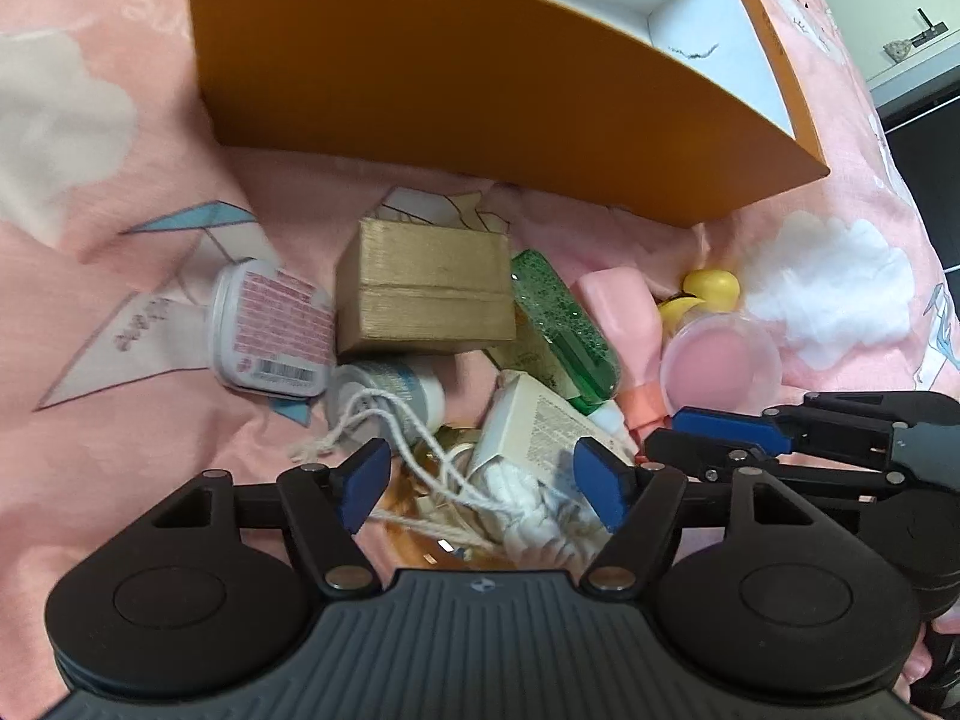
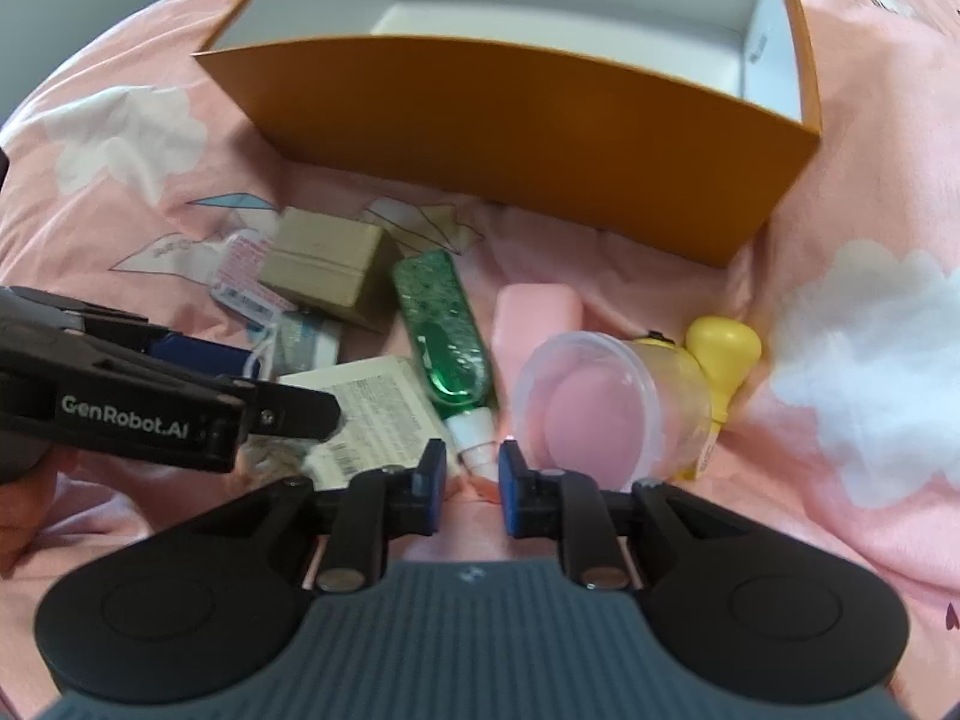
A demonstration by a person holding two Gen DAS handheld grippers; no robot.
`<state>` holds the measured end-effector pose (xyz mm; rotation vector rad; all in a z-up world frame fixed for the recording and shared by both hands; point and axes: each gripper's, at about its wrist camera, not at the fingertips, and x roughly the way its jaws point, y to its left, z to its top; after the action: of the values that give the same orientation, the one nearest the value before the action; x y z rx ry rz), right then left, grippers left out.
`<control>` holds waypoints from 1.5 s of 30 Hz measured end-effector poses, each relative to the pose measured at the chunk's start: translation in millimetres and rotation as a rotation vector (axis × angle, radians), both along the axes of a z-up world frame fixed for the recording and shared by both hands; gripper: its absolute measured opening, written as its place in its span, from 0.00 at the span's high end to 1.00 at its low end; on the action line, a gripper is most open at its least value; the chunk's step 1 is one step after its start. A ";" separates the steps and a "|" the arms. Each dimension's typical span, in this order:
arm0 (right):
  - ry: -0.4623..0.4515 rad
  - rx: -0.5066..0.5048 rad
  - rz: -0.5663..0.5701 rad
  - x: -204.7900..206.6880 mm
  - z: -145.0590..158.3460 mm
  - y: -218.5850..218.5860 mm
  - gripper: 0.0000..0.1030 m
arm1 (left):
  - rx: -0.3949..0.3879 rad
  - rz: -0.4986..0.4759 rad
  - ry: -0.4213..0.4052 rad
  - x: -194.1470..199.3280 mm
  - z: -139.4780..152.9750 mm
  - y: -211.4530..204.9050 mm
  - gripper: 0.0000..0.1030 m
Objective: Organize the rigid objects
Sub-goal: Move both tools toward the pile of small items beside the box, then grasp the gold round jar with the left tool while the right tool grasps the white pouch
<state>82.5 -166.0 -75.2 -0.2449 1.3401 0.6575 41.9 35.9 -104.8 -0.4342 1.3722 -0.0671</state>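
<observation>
Bedsheet (image 2: 852, 252), pink with white clouds, lies under an orange box (image 2: 528, 138) and a pile of small things. Left gripper (image 1: 480, 480) gapes wide over white string (image 1: 414, 438). Right gripper (image 2: 474, 474) pinches the green bottle (image 2: 447, 330) by its white cap.

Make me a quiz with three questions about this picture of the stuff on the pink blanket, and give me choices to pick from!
1. Where is the gold box?
A. Inside the orange box
B. On the blanket, in front of the orange box
C. Between the right gripper's fingers

2. What colour is the clear bottle with the white cap?
A. Green
B. Blue
C. Red

3. How is the left gripper?
A. Shut tight
B. Open
C. Holding the yellow toy

Answers:
1 B: it lies on the pink blanket, just before the orange box.
2 A: green liquid shows through it.
3 B: its blue pads stand wide apart over the white rope.
</observation>
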 end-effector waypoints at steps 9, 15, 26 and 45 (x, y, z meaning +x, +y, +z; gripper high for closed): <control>0.012 0.013 -0.010 1.6 -4.3 -2.2 0.84 | -0.039 0.011 -0.037 2.7 9.5 -6.1 0.40; 0.008 0.025 -0.033 0.7 0.0 -11.4 0.84 | -0.043 0.006 -0.069 2.7 20.8 -9.6 0.47; -0.007 0.080 0.185 -18.5 15.9 9.2 0.61 | 0.005 -0.017 -0.013 -24.2 39.5 8.9 0.46; -0.054 -0.043 0.378 -29.7 -1.4 38.9 0.58 | -0.077 0.050 0.049 -37.3 13.8 20.8 0.44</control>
<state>52.8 -127.2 -76.6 -0.5563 1.2670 0.9314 4.6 56.6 -91.0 -0.5379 1.4099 -0.0690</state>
